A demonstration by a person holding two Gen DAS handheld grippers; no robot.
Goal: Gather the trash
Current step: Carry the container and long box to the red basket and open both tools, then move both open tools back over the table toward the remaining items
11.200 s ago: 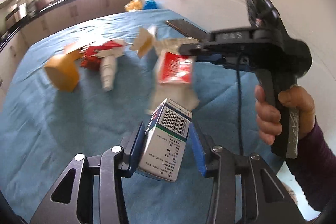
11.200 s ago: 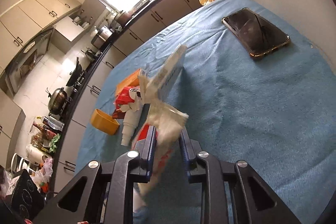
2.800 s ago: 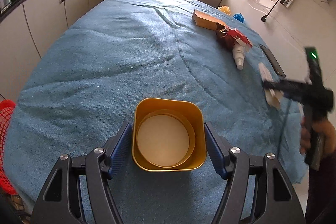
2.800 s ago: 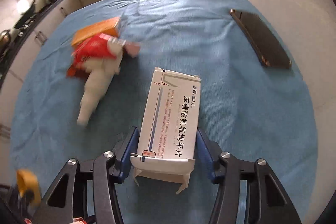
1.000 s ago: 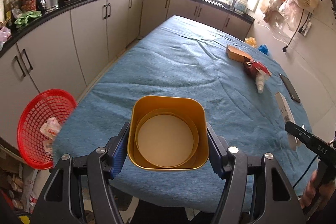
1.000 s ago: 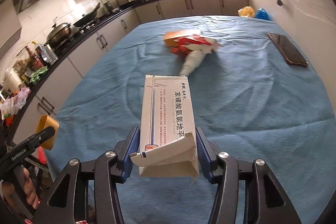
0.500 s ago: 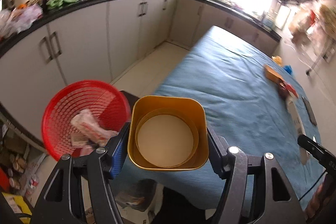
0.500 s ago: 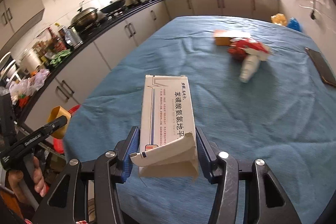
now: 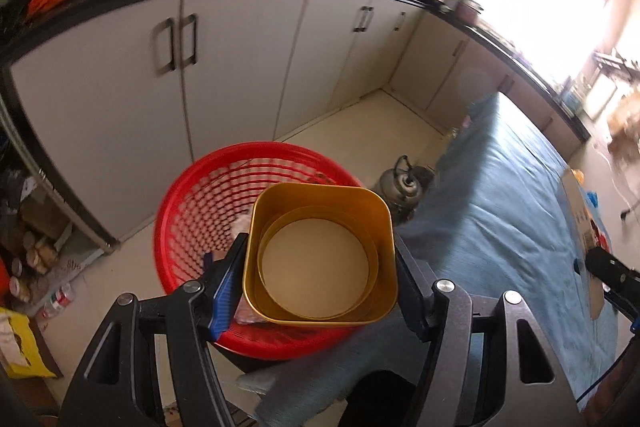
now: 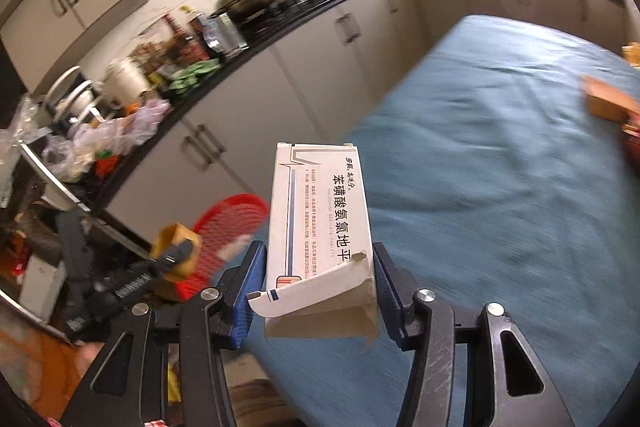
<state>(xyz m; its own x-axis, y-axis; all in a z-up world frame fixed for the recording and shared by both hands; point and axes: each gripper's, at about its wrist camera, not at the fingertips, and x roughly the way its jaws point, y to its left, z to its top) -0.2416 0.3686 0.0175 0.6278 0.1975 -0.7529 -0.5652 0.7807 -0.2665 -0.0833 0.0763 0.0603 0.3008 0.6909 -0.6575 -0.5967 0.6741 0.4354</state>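
Now the left gripper [image 9: 320, 267] is clamped on the yellow tub [image 9: 320, 255], hanging right over the red basket [image 9: 192, 211] on the floor. Meanwhile the right gripper [image 10: 318, 291] pinches the white box [image 10: 320, 219] above the blue table [image 10: 500, 195].

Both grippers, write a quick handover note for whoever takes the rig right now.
Left gripper: shut on the yellow tub, held over the red basket on the floor beside the table.
Right gripper: shut on the white box, above the table edge, short of the basket.
Done: some trash already lies in the basket.
Left: drop the tub, bring the box over and drop it, then fetch the orange box and the red item beside it from the far end of the table.
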